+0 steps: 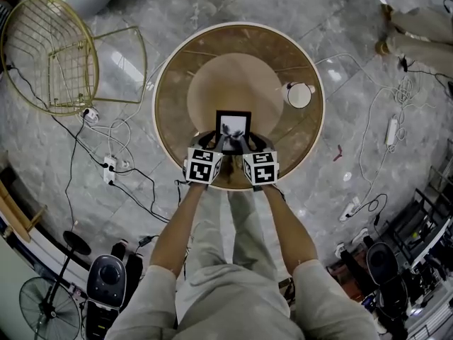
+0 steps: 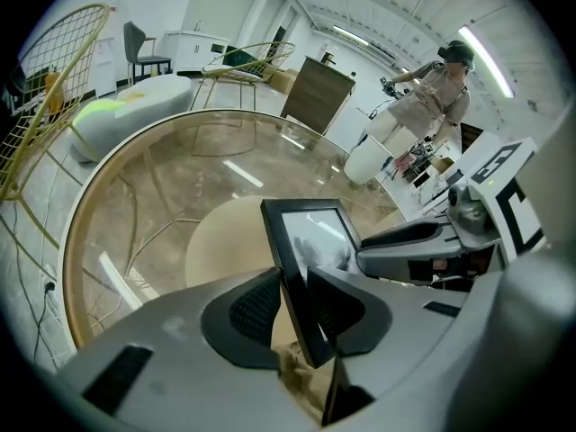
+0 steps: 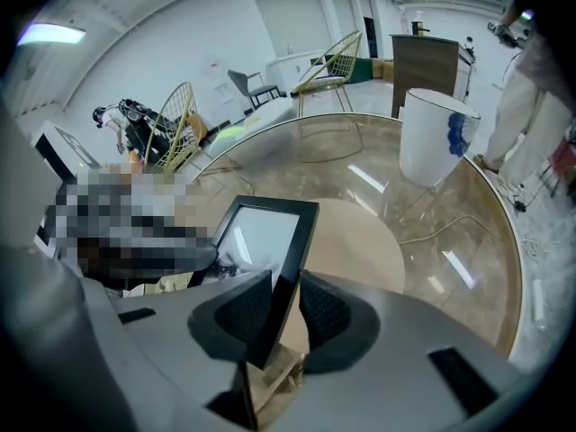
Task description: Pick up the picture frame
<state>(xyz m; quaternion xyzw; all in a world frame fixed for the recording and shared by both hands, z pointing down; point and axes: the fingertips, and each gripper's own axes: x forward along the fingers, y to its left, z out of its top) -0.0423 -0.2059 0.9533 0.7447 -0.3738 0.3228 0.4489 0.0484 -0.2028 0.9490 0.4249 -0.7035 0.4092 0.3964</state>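
Observation:
A black picture frame [image 1: 233, 125] stands near the front edge of the round glass table [image 1: 177, 83], just ahead of the person's hands. My left gripper [image 1: 221, 142] holds its left edge; in the left gripper view the frame [image 2: 310, 241] runs between the two ribbed pads [image 2: 256, 309], which press on it. My right gripper [image 1: 246, 142] is on the right edge; in the right gripper view the frame [image 3: 261, 241] sits clamped between that gripper's jaws [image 3: 283, 309]. The frame's foot is hidden behind the jaws.
A white cylindrical container [image 1: 299, 95] stands on the table to the right of the frame. A gold wire chair [image 1: 49, 55] is at the left. Power strips and cables [image 1: 110, 168] lie on the floor. A person [image 2: 441, 88] stands in the background.

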